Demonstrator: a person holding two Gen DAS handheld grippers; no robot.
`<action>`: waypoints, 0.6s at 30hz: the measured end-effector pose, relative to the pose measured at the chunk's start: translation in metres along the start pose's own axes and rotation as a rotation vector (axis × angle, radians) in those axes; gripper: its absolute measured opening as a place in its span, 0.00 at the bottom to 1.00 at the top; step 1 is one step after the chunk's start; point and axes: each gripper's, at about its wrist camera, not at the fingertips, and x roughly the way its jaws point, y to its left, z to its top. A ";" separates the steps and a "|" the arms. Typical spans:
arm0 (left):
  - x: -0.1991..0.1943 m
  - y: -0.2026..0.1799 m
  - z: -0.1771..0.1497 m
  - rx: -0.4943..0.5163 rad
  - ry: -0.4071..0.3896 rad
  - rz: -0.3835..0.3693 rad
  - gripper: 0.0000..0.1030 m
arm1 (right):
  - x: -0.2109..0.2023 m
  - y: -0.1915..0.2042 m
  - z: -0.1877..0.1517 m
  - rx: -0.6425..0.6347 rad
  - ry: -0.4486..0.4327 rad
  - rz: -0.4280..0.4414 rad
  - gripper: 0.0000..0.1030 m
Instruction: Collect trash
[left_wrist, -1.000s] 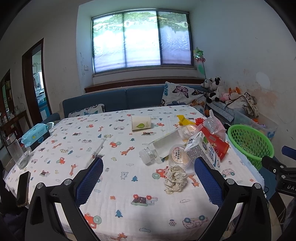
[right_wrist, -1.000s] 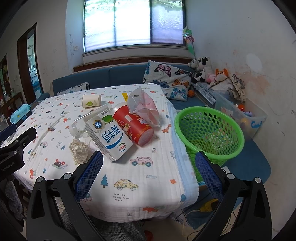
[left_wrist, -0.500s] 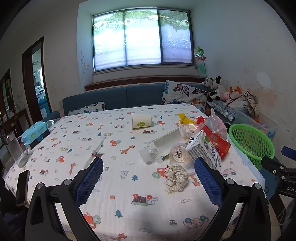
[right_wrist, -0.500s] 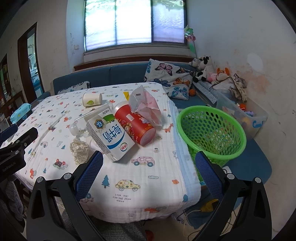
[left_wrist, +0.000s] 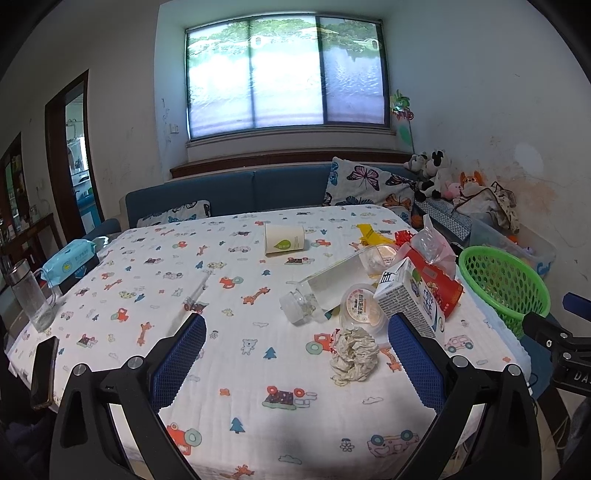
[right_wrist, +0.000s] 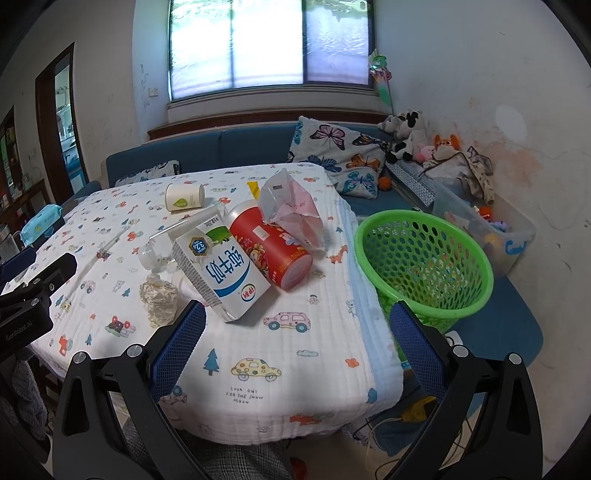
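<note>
Cloth (right_wrist: 258, 369) print reads "LOOK OUT FOR THE MOON"

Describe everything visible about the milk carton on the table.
The milk carton is a white gable-top box, seemingly cardboard, with blue characters, a blue swoosh, a green patch and a dark round badge. It lies tilted on the patterned tablecloth, top pointing away, leaning against the red can. A crumpled paper wad lies beside it. Neither tool touches it.
</note>
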 end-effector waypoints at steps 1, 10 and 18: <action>0.000 0.000 0.000 -0.001 0.001 0.000 0.93 | 0.000 0.000 0.000 0.000 0.001 0.001 0.96; 0.003 0.000 -0.002 -0.001 0.003 0.001 0.93 | 0.003 0.001 -0.001 -0.003 0.007 0.001 0.96; 0.004 0.000 -0.003 -0.001 0.006 0.001 0.93 | 0.005 0.003 -0.002 -0.007 0.006 0.007 0.96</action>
